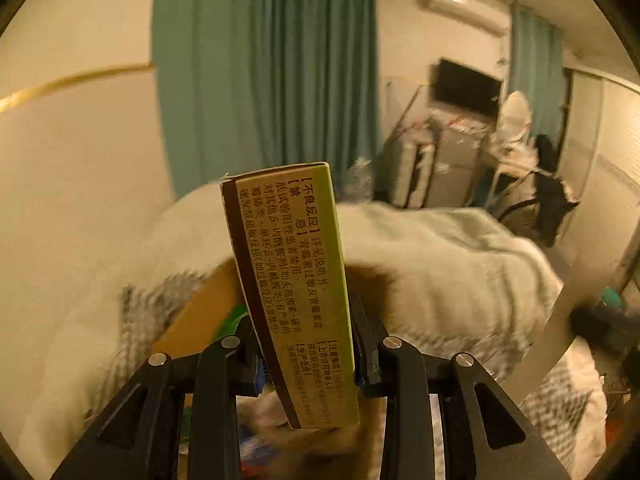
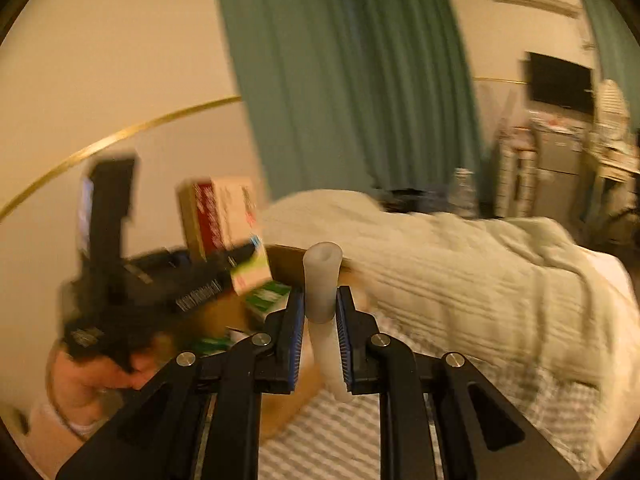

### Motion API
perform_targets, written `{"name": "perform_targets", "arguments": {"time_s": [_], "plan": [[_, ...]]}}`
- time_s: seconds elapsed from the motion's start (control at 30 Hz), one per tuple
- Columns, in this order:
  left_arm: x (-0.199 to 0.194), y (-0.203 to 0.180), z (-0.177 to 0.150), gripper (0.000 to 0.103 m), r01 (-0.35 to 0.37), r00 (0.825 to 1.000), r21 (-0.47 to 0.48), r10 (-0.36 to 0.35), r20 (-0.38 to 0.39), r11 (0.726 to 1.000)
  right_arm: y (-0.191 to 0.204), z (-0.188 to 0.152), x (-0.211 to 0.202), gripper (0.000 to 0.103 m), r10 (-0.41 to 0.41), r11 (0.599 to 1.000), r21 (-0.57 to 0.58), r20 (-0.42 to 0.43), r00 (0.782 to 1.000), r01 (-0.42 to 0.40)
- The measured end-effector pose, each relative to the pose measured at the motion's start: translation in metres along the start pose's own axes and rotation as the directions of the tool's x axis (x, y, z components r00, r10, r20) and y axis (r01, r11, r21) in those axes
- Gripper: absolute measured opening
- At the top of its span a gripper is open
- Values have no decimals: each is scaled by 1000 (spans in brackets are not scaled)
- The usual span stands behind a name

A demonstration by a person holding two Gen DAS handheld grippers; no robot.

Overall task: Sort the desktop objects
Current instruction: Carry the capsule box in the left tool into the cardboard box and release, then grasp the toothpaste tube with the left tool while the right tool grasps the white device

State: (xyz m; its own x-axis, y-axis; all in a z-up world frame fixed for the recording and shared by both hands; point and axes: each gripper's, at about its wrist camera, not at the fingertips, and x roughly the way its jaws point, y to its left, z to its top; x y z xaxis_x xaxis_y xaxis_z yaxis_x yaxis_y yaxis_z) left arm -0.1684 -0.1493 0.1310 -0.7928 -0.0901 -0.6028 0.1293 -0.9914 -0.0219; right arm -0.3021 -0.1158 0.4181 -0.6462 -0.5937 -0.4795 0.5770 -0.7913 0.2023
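1. The left gripper (image 1: 306,354) clamps a medicine box (image 1: 288,280) between its pads, fingers set narrow against the box's two broad sides.
2. The box stands nearly upright, tipped slightly left, its printed green and tan face toward the left wrist camera, a brown stripe down its left edge.
3. The right gripper (image 2: 318,340) pinches a white tube (image 2: 322,284), fingers almost together on its slim body.
4. The tube stands upright between the pads, its open, wider end on top and its lower end reaching below the fingers.
5. In the right wrist view the left gripper (image 2: 224,268) shows at the left, blurred, with the box (image 2: 222,220) sticking up from it and a hand (image 2: 92,376) below on its grip.
6. Behind both grippers lies a pale blanket (image 1: 440,264) over a bed; a brown carton (image 2: 288,264) sits just behind the tube.
7. A teal curtain (image 1: 272,60) hangs on the far wall, with a dark screen (image 1: 466,86) and an air conditioner (image 1: 460,2) to its right.
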Motion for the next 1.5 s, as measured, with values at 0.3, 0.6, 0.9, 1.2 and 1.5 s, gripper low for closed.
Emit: {"name": "perform_targets", "arguments": {"time_s": [0.3,0.6,0.9,1.2,1.5], "plan": [[42,69,-47,72,-68,991,-60,60,-122,996,64,7,102,34,52,998,-30,-106,993,-55],[20,21,-59,98,-151,988,84,152,-3,985,8,-9,83,60,-86,996,1,-92,992,87],[-3,-130,-57,103,71,997,140,-66,-41,988,-95,-42,-5,61,-283,950,121,-60,957,289],[95,-216,-118,103,36,978,153,-3,-208,988,-180,-106,-32,67,-441,880,126,-143,886,458],[176,-242,-173,102,67,963,252,4,-270,966,-232,-165,63,58,-271,882,293,-323,907,369]]}}
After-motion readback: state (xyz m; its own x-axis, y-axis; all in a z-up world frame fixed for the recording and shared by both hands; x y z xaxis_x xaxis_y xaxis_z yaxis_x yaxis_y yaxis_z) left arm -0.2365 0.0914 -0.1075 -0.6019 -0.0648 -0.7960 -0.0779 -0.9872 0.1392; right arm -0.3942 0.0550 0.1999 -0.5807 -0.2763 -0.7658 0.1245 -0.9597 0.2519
